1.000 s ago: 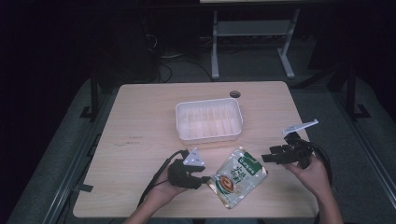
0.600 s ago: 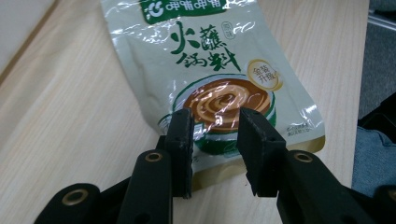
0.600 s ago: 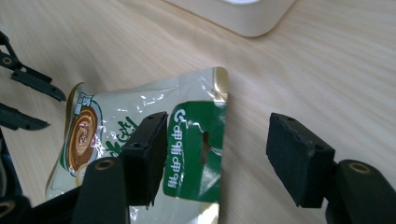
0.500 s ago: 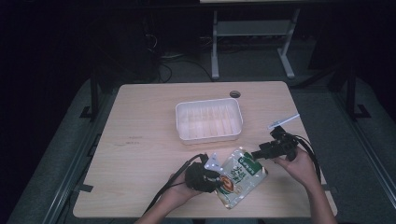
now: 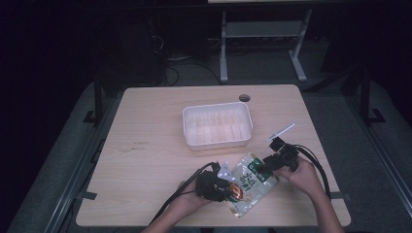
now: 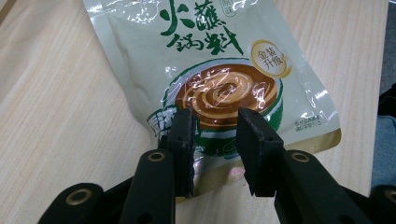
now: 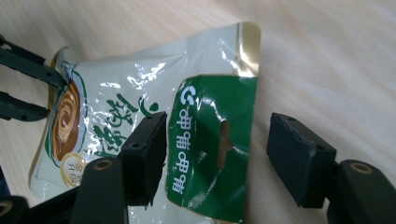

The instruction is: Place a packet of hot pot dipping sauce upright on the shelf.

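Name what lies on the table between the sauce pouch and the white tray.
Nothing: in the high view, bare wooden table separates the sauce pouch from the white tray.

pouch (image 5: pixel 250 185) on the table (image 5: pixel 145 160) near its front edge, tray (image 5: pixel 217 124) behind it, left gripper (image 5: pixel 228 186) and right gripper (image 5: pixel 265 165) at its two ends

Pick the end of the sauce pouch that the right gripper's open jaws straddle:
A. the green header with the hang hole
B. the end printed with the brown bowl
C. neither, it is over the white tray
A: in the right gripper view, the right gripper has its jaws spread either side of the pouch's green header with the hang hole.
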Demonstrator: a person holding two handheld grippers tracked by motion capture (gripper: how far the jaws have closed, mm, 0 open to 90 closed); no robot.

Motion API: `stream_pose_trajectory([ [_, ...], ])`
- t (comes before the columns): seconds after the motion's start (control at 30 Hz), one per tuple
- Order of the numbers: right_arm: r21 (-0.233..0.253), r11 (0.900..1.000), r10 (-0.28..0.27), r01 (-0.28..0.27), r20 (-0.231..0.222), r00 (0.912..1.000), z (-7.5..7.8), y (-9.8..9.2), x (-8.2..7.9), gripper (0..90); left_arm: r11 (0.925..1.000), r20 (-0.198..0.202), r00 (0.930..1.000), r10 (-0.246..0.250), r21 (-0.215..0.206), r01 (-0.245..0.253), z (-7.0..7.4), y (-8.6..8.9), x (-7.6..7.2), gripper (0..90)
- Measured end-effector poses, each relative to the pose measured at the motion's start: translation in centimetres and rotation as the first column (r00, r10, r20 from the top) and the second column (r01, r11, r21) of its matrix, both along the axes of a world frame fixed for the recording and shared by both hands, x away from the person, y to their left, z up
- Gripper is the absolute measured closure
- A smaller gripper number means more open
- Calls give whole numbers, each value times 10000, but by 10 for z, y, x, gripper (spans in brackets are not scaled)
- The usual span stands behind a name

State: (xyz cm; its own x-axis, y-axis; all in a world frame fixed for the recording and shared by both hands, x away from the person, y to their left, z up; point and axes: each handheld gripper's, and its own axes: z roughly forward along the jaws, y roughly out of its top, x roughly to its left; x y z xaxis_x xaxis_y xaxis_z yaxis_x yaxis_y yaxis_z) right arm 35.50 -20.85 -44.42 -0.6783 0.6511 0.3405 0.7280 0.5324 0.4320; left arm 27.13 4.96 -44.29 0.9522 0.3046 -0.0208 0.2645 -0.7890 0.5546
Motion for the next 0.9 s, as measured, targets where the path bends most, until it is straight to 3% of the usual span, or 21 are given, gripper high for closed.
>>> stream_pose_trajectory([
  [0.4,163,9994,292,-290,-110,9995,-2,6,-5,430,9997,156,9999,-16,242,12,-2,-3,-2,675],
  [0.43,506,9984,240,-236,-61,9997,-1,3,-6,460,9996,169,9999,-2,266,-2,-2,-3,-2,675],
  [0.47,506,9984,240,-236,-61,9997,-1,3,-6,460,9995,209,9998,-18,312,12,-2,-4,-2,675],
  [0.5,981,9950,180,-157,-225,9996,-2,-2,-6,490,9995,228,9997,-12,318,5,-3,-4,-3,675],
  [0.53,1106,9938,139,-101,-333,9993,-1,-4,-7,506,9995,228,9997,-12,318,5,-3,-4,-3,674],
  [0.73,1145,9932,236,-211,-209,9995,2,-5,-12,564,9998,155,9999,53,216,-57,-3,-3,-1,674],
  [0.9,874,9959,273,-248,-269,9993,0,-2,-14,635,9999,218,9997,94,117,-97,-4,-2,-2,671],
])
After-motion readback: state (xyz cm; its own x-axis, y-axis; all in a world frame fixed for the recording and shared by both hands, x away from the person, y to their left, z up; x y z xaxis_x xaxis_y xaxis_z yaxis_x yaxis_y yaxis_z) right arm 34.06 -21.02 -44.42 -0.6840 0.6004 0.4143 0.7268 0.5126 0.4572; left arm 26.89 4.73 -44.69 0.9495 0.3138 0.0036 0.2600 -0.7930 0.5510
